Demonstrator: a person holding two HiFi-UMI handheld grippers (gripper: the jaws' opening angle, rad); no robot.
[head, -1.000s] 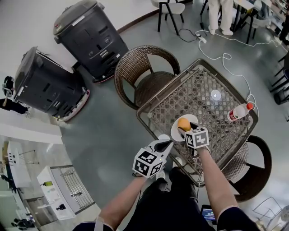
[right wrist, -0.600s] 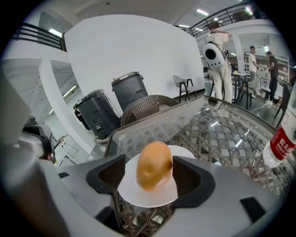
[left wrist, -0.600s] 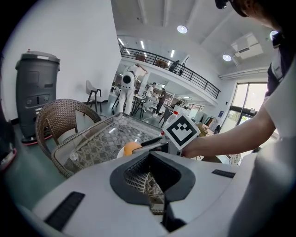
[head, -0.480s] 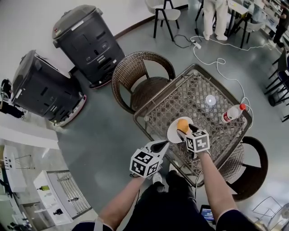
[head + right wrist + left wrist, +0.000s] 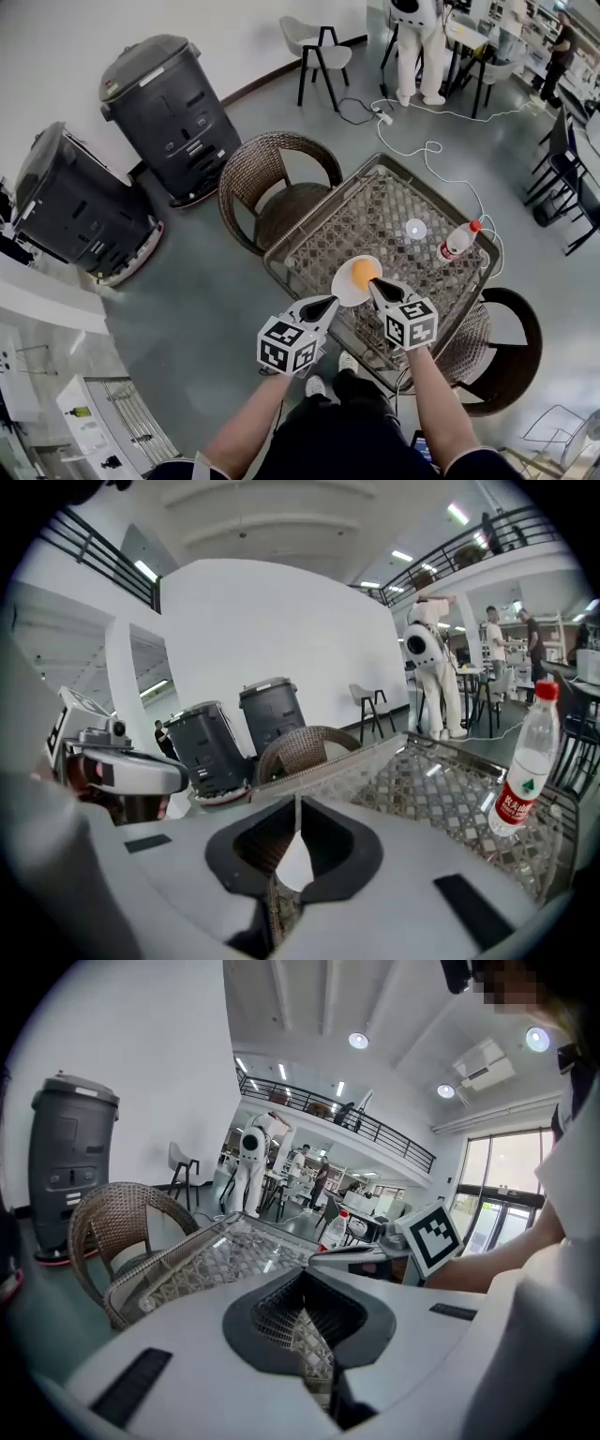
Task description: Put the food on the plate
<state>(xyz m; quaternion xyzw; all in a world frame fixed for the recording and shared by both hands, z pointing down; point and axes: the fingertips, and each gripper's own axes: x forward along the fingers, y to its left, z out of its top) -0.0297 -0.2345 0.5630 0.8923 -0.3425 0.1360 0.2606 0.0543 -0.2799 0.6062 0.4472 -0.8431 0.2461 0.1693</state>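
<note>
An orange (image 5: 362,273) lies on a white plate (image 5: 343,290) near the front edge of the wicker table (image 5: 394,202). My right gripper (image 5: 374,284) hovers just right of the plate, close beside the orange but off it. Its jaws are closing and in the right gripper view (image 5: 298,803) they meet with nothing between them. My left gripper (image 5: 332,302) hangs off the table's near-left edge, short of the plate. In the left gripper view (image 5: 302,1279) its jaws are shut and empty.
A plastic bottle with a red cap (image 5: 457,241) stands at the table's right edge, with a small white disc (image 5: 415,228) beside it. Wicker chairs (image 5: 272,178) (image 5: 506,347) flank the table. Two grey bins (image 5: 164,94) (image 5: 70,206) stand to the left. Cables run across the floor behind.
The right gripper let go of the orange, drew back slightly and closed. The orange stays on the plate. The left gripper stays beside the table.
</note>
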